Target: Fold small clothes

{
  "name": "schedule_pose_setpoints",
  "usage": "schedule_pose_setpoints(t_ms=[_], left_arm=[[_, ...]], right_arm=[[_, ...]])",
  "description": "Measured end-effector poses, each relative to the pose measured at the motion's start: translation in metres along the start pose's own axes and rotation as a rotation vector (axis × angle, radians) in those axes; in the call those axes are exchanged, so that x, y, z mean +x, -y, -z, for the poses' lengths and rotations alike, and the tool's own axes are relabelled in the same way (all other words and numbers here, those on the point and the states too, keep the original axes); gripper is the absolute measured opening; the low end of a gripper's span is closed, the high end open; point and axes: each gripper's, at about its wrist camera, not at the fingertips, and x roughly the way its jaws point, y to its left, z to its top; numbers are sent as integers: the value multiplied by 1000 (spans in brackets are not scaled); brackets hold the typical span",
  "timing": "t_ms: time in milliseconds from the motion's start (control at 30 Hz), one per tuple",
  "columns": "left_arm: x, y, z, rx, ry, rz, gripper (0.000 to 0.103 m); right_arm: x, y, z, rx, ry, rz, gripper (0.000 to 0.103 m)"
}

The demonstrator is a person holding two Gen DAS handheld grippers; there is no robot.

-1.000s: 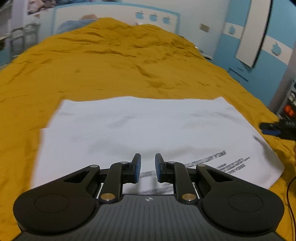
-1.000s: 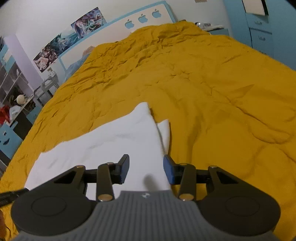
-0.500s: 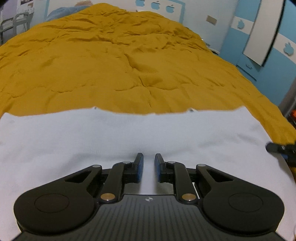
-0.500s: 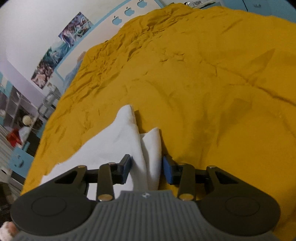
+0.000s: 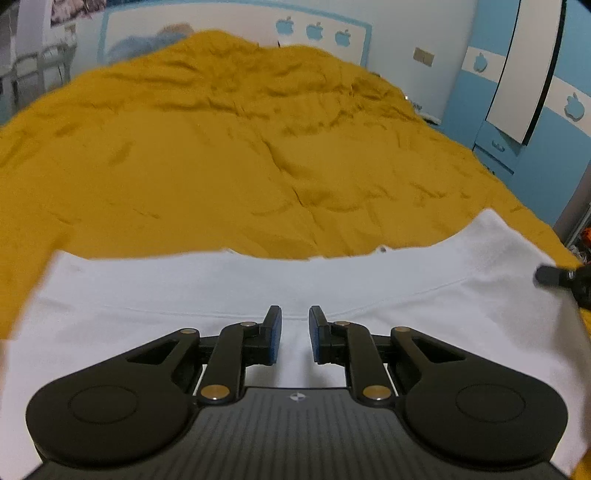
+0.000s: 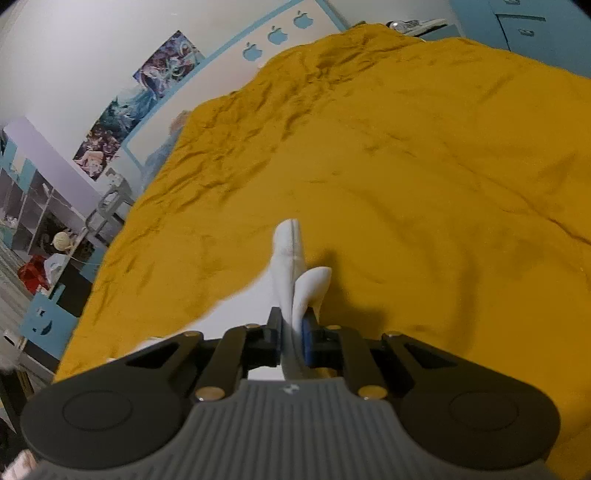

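A white garment (image 5: 258,284) lies spread on the yellow bedcover (image 5: 221,166). My left gripper (image 5: 294,334) hovers over its near part with a narrow gap between the blue pads; nothing is between them. In the right wrist view my right gripper (image 6: 293,332) is shut on a bunched corner of the white garment (image 6: 288,254), which sticks up and forward between the jaws. The right gripper's black tip (image 5: 550,275) shows at the garment's right edge in the left wrist view.
The yellow bedcover (image 6: 406,166) stretches far ahead to a white and blue headboard (image 5: 229,22). Blue cabinets (image 5: 535,122) stand to the right. Shelves with clutter (image 6: 37,229) stand off the bed's left side.
My right gripper has closed on the garment's corner and lifted it. The left gripper moved forward over the garment, still slightly open; the printed text is out of view.
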Motion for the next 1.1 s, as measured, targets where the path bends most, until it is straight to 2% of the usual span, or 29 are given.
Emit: schedule_pose_setpoints(t_ms=[300,433,700,900,1100], left_arm=[[-106,-65,-9,-20,46,-108,20],[-138,-106,2,-107,34,-140,22],[-144,-165,34,-239,21,-151,22],[-133,-193,58,-302,4,-129,22],[-128,-204,70,-321,7,-112,22]], right_arm=[[-18,-129,8,-5,-4,-79,4],[-4,-191,25,-15,-30,-116,4],[55,-299,86,-107,-111,-78,4],[102,-346,136,-174,-157,-55,4],[144,-367,168,-247,-184,-6,4]])
